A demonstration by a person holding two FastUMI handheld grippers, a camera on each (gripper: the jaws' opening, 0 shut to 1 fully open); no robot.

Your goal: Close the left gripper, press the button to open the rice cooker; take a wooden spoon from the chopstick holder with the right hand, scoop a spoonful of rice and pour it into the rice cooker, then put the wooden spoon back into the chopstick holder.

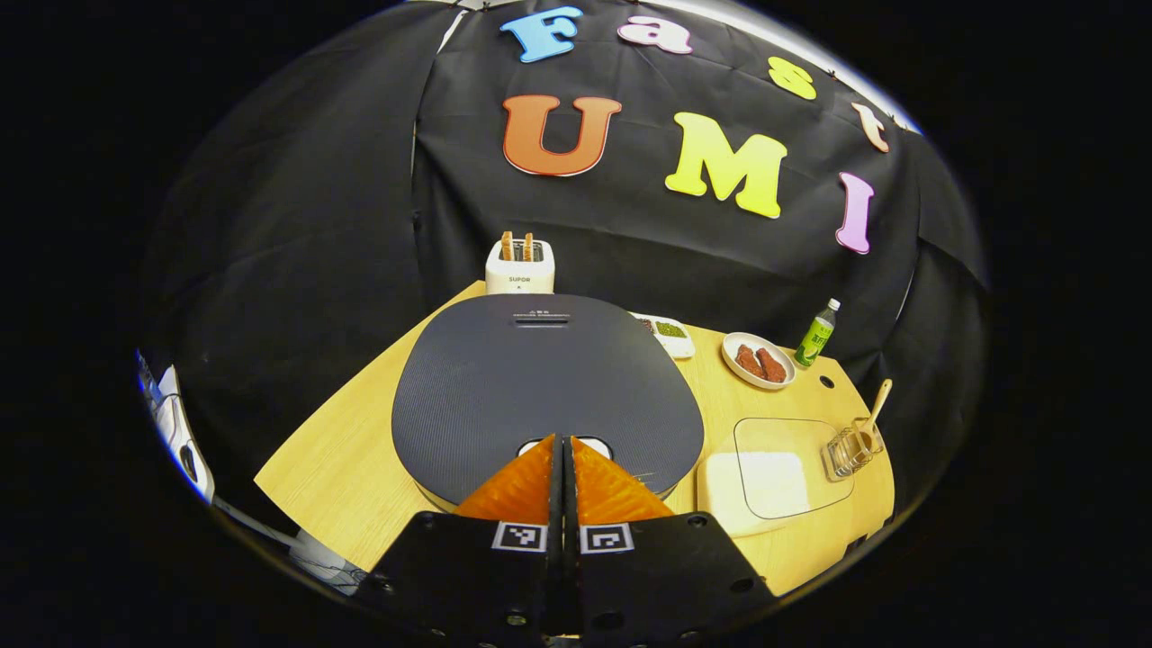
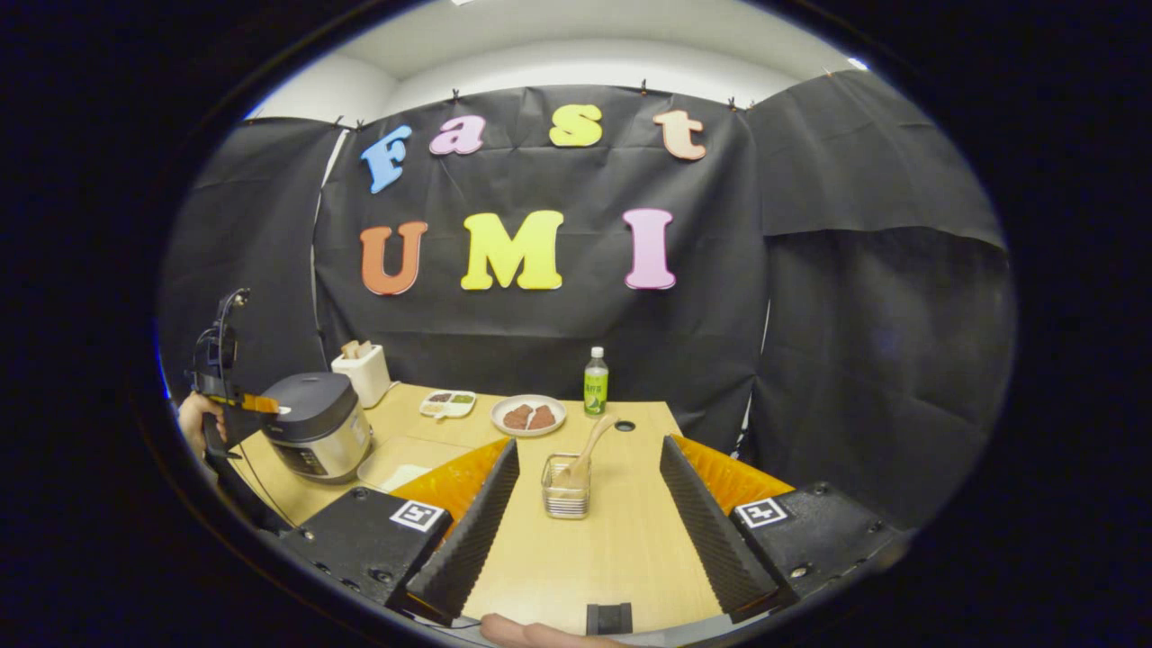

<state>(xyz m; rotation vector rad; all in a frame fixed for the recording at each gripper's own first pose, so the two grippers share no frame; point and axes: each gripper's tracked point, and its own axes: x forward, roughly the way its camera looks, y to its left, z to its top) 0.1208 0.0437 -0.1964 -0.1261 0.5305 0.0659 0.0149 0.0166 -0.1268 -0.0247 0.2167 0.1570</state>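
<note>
So the left gripper (image 1: 563, 450), fingers pressed together, sat at the button (image 1: 564, 443) of the closed cooker (image 1: 540, 387). The right gripper (image 2: 585, 481), fingers spread, faced the spoon (image 2: 589, 447) in its holder (image 2: 565, 489); scooping remained.

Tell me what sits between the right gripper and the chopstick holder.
Nothing: in the right gripper view, bare table runs from the open right gripper to the chopstick holder, which holds the wooden spoon.
</note>
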